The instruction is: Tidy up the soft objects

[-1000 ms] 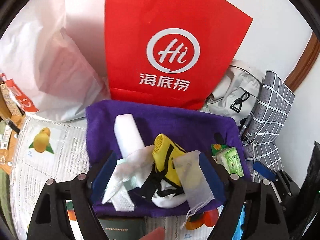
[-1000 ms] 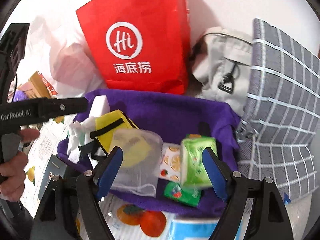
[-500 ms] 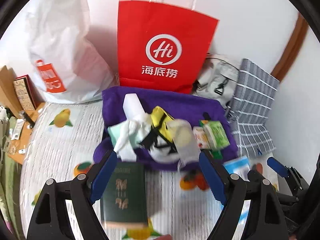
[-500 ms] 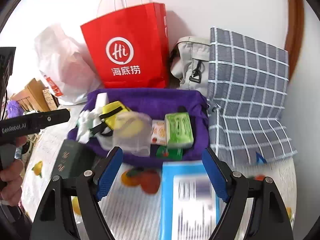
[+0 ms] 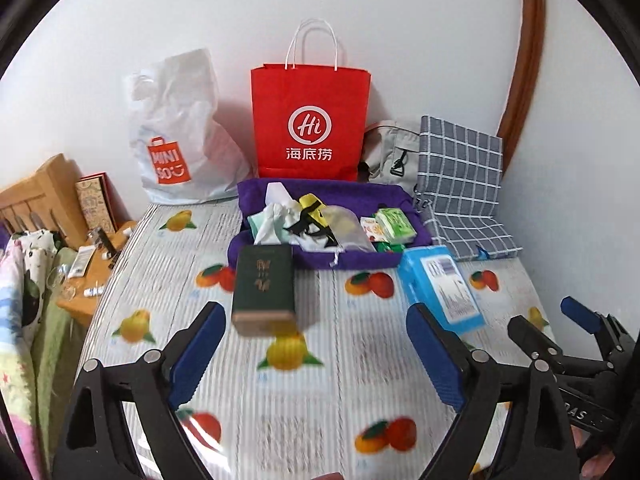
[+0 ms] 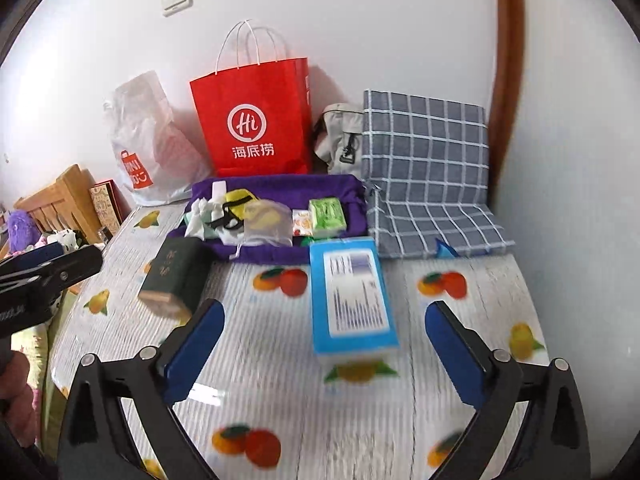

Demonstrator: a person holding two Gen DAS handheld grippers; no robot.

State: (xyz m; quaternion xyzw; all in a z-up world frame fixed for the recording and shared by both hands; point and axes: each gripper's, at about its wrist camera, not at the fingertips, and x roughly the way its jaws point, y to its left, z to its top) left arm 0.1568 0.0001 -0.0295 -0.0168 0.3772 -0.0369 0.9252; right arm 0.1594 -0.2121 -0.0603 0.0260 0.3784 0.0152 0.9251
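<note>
Left wrist: fruit-print sheet (image 5: 320,400) covers bed; white wall (image 5: 400,20) behind.

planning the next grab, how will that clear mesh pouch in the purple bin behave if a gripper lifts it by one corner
The mesh pouch looks thin and see-through, so it will probably droop. The yellow thing inside may slide to its low end. Its drawstring hangs over the purple bin rim and might snag.

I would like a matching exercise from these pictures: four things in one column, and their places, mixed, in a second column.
1. red paper bag
2. dark green book
3. green tissue pack
4. light blue box

a. inside the purple fabric basket
b. upright at the wall
c. on the fruit-print cover, before the basket's right end
d. before the basket's left end

Pairs: 1-b, 2-d, 3-a, 4-c
</note>
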